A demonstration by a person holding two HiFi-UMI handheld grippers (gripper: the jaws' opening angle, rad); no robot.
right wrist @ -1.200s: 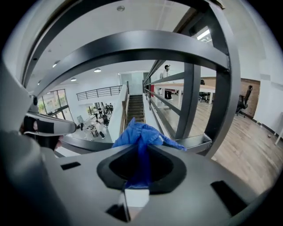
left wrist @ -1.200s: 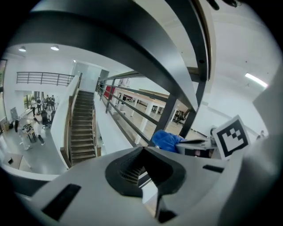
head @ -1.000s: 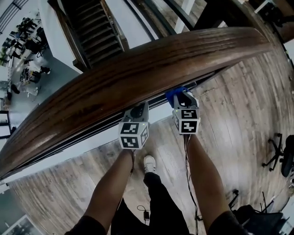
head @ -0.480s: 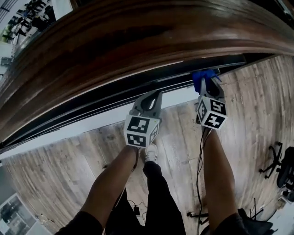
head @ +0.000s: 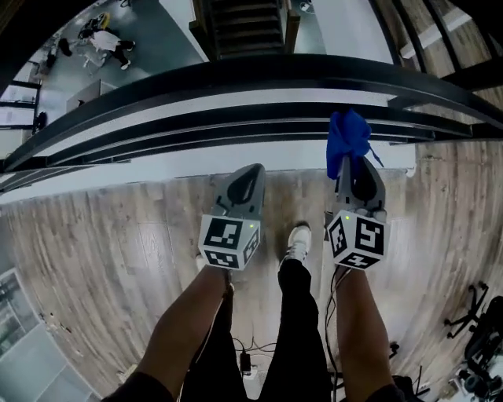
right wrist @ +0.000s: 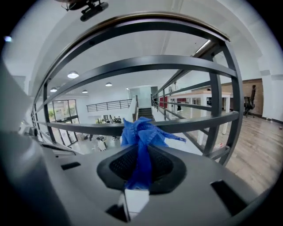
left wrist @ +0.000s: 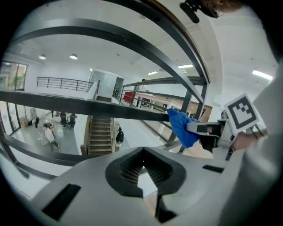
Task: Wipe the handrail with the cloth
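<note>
My right gripper (head: 351, 161) is shut on a bunched blue cloth (head: 348, 137), which sticks up past its jaws in front of the dark metal railing bars (head: 236, 74). In the right gripper view the cloth (right wrist: 140, 141) hangs pinched between the ridged pads of that gripper (right wrist: 140, 170). A curved top rail with a brown edge (right wrist: 132, 20) arches overhead there. The wooden handrail does not show in the head view. My left gripper (head: 253, 171) is level with the right one and to its left. Its jaws (left wrist: 142, 170) are shut with nothing between them. The cloth (left wrist: 182, 128) shows at its right.
Beyond the bars lies a drop to a lower floor with a staircase (head: 244, 23) and people at desks (head: 102, 35). A wood plank floor (head: 94, 235) is underfoot, with a leg and a white shoe (head: 299, 239) between my arms. An office chair (head: 479, 330) and cables stand at the lower right.
The wide wooden handrail has gone out of the head view. Both grippers now sit lower, facing the metal bars beneath it, and the right one still holds the cloth.
</note>
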